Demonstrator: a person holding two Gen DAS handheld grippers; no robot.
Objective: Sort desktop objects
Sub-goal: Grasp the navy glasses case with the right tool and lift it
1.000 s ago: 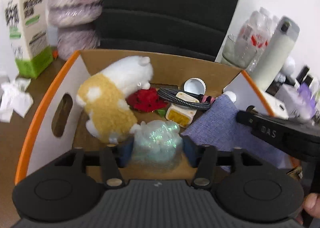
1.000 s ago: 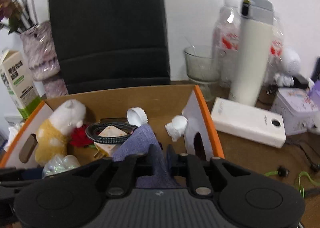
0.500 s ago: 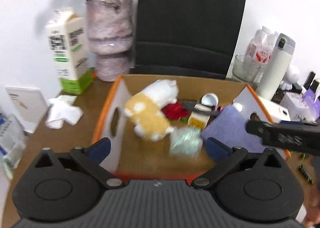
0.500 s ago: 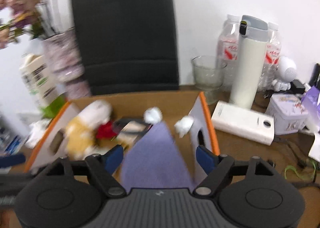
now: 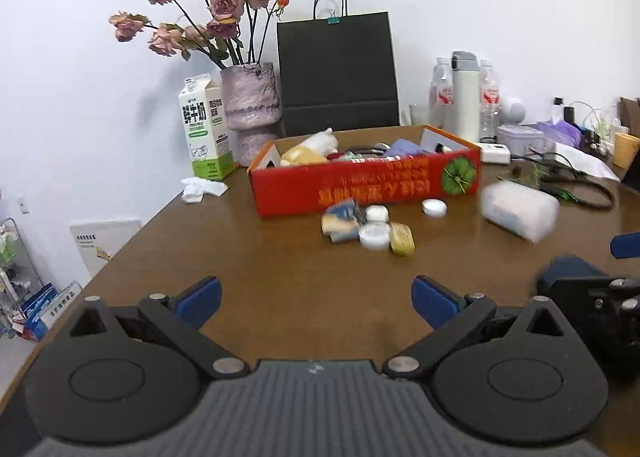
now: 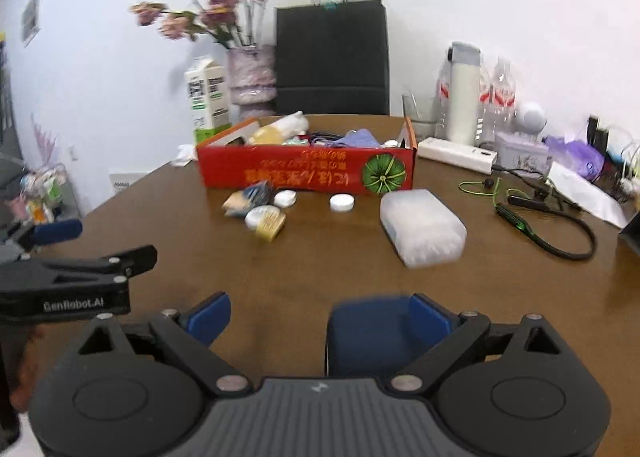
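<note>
Now both grippers hover over the brown table [image 5: 280, 277], well back from the red box [image 5: 360, 181]. Left gripper [image 5: 316, 297] wide open, empty. Right gripper [image 6: 320, 317] wide open, holding nothing. Loose bits [image 6: 260, 209] at 12 o'clock, frosted case [image 6: 422, 233] at 1 o'clock.

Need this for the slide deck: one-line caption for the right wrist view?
Open right gripper above the brown table, facing the red box, small loose items and a translucent pack.

An office meeting room: brown conference table [image 5: 248, 269], black gift bag [image 5: 338, 69], water bottles [image 6: 502, 97], charging cables [image 6: 560, 233].
</note>
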